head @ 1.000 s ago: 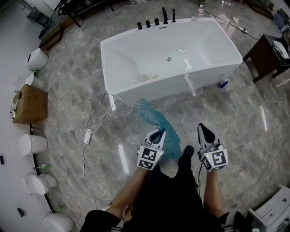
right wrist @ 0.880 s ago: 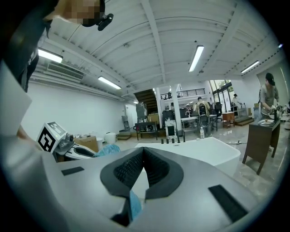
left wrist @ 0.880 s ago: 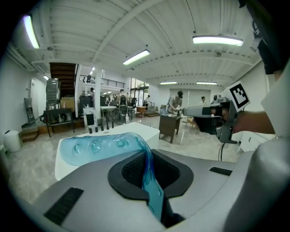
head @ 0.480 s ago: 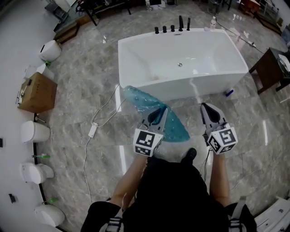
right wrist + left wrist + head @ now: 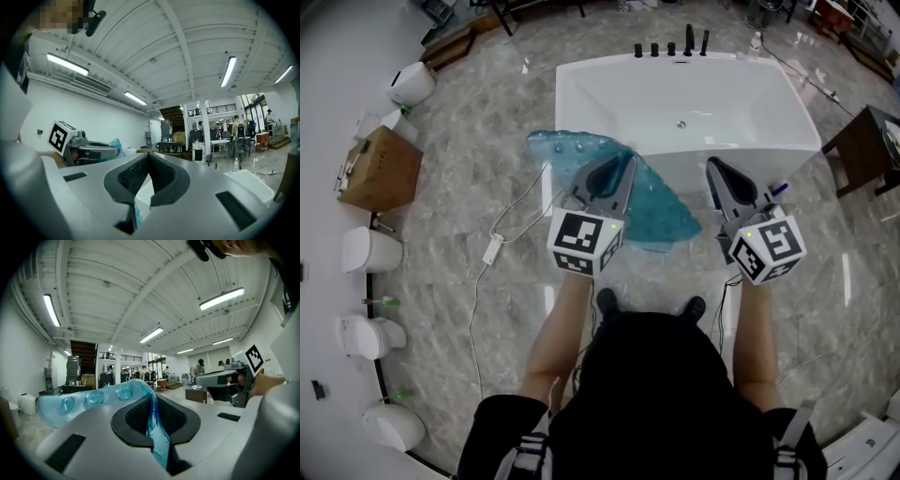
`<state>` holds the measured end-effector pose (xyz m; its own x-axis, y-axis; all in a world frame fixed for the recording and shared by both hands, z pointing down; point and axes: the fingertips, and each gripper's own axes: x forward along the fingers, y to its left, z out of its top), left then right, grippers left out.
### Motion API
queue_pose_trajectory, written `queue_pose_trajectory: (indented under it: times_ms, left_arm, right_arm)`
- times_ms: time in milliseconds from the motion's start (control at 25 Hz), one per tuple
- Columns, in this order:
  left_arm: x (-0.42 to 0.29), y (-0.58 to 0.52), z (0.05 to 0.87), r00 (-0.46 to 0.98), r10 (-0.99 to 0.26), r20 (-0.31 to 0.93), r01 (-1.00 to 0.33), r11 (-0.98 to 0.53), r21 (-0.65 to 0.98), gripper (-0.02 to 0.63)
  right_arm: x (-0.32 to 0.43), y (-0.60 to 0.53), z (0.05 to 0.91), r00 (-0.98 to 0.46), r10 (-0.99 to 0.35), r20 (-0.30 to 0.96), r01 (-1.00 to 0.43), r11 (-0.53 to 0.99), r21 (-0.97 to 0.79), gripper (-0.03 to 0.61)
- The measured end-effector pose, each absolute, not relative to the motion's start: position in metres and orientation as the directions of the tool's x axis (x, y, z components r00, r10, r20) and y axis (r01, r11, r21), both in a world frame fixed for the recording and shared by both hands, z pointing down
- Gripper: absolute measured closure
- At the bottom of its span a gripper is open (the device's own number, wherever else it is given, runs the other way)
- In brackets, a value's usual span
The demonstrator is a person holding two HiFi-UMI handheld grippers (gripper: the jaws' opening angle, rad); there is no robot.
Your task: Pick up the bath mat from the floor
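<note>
In head view the left hand-held gripper [image 5: 623, 169], forearm extended, holds the bath mat [image 5: 661, 211] clear of the floor [image 5: 459, 197]; left gripper view shows jaws clamped on its edge; right gripper view shows the right hand-held gripper [image 5: 149, 159] clenched.

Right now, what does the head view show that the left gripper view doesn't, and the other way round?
Only the head view: the white bathtub, the cardboard box, the floor cable, and the bath mat as a whole blue sheet spread in front of the tub. Only the left gripper view: the left gripper with its jaws shut on the mat's edge, plus ceiling lights. Both: the mat, the left gripper and the right gripper.
</note>
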<state>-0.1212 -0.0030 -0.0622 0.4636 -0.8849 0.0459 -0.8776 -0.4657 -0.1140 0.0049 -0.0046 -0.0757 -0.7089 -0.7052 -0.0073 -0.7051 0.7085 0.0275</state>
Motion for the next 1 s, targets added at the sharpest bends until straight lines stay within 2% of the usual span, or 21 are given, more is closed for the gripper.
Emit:
queue_pose_trajectory:
  times_ms: [320, 1000]
  left_arm:
    - [-0.131, -0.008, -0.077, 0.452, -0.892, 0.014, -0.884, -0.450, -0.122, 0.581]
    - [-0.140, -0.006, -0.071, 0.478, -0.878, 0.009, -0.876, -0.477, -0.072, 0.578]
  right_arm:
    - [0.008, -0.010, -0.089, -0.708, -0.706, -0.006, -0.704, 0.705, 0.088, 0.566]
    - [0.016, -0.006, -0.089, -0.680, -0.733, -0.005, -0.730, 0.677, 0.097, 0.566]
